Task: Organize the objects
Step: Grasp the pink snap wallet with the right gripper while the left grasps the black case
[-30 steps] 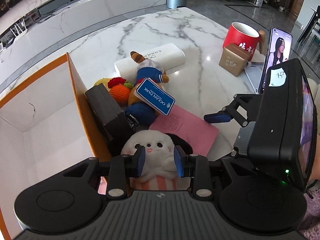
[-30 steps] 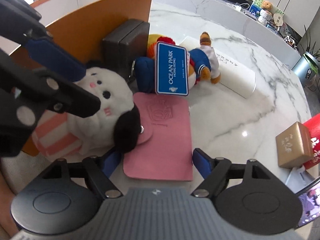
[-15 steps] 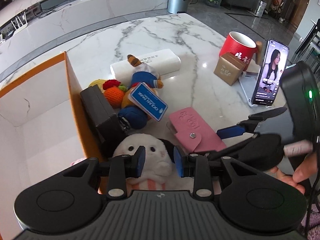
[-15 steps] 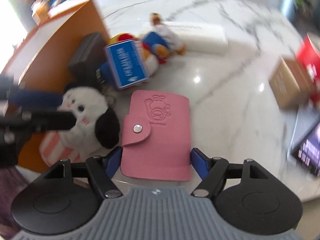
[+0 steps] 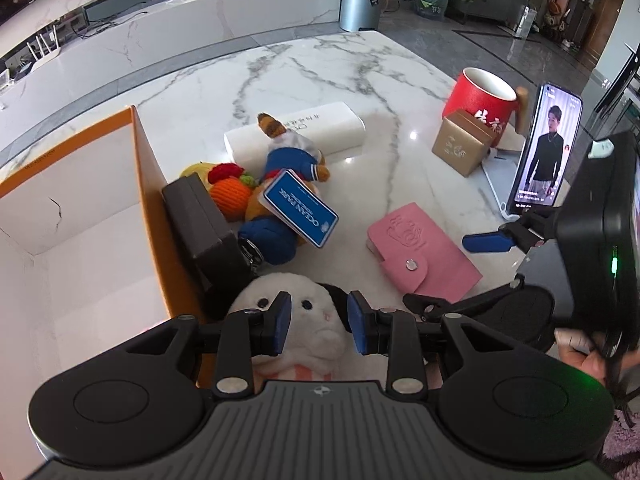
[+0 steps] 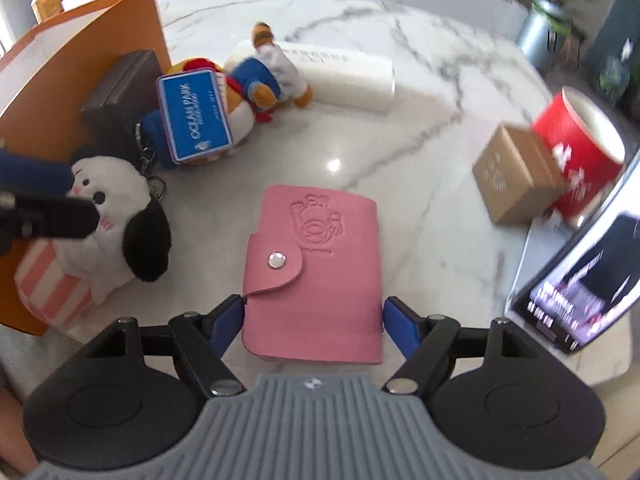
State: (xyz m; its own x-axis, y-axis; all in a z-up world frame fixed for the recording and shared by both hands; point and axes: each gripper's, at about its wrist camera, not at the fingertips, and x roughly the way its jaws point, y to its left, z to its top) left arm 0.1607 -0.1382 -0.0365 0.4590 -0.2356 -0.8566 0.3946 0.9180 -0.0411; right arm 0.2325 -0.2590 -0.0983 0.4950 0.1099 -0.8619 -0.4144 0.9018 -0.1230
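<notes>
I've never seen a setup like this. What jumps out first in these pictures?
Probably the white plush dog with black ears, low in the left view beside the orange box, with the left gripper straddling its head. Next, the pink snap wallet flat on the marble table, between the right gripper's opening jaws. Farther right stand a red mug and a lit phone.

Readable text among the things on a marble surface (image 5: 320,64).
A blue tag (image 5: 301,213) on a plush toy reads "OCEAN PARK" in white; a smaller line under it is too small to read. A red mug (image 5: 478,100) bears white characters, partly hidden. A white box (image 5: 320,128) carries dark writing, too faint to make out.
</notes>
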